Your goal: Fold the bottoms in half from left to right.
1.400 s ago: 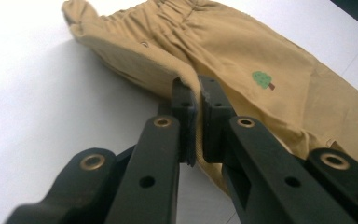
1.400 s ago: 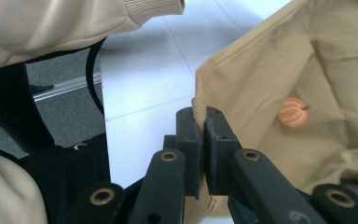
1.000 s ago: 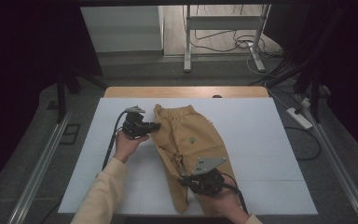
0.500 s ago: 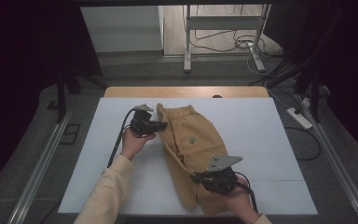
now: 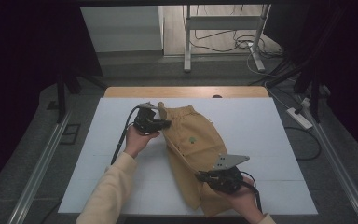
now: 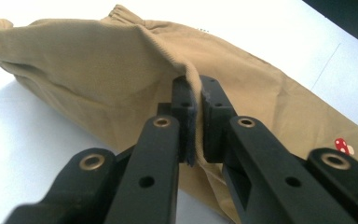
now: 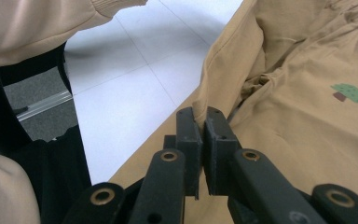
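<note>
tan trousers (image 5: 193, 140), both tongs pinching edges

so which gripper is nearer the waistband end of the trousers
Left. The left gripper is clamped on the trousers right at the gathered waistband end, far side of the table. The right gripper grips the fabric nearer the leg end, by the near edge.

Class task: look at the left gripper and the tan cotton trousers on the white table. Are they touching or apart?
Touching. In the left gripper view, the left gripper has its black jaws shut on a folded edge of the tan cotton trousers, with fabric pinched between them.
</note>
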